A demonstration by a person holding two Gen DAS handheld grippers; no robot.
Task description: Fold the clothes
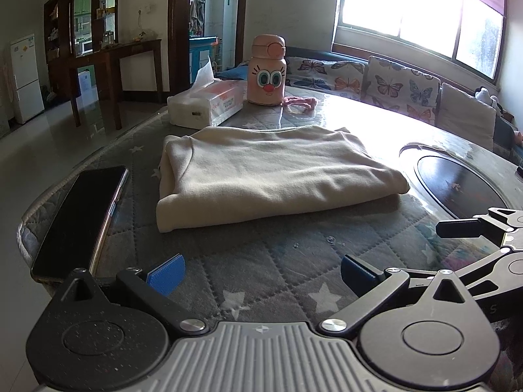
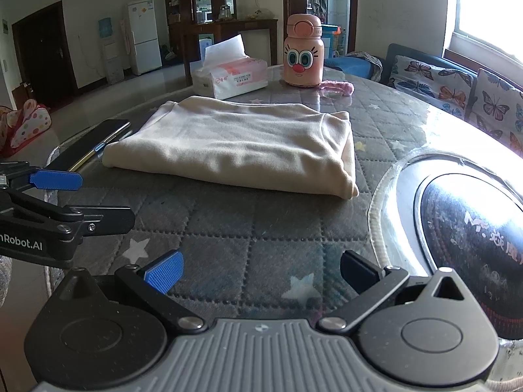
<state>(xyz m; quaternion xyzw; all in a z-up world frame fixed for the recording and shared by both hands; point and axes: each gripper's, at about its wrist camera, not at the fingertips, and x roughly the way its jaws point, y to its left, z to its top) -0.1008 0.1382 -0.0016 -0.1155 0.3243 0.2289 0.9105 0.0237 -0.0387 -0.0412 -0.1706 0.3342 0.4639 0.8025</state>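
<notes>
Fingers of the left gripper (image 1: 261, 272) and the right gripper (image 2: 260, 269) are spread wide and grip nothing, both held near the folded cream garment (image 1: 268, 173) on the quilted worktop (image 1: 261, 261). Beyond the garment stand a tissue pack (image 1: 206, 104) and a pink bottle (image 1: 266, 70); a phone (image 1: 81, 219) lies just beside its left edge.

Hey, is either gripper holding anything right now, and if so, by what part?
Nothing is held. The left gripper and right gripper are both open, short of the folded cream garment.
</notes>
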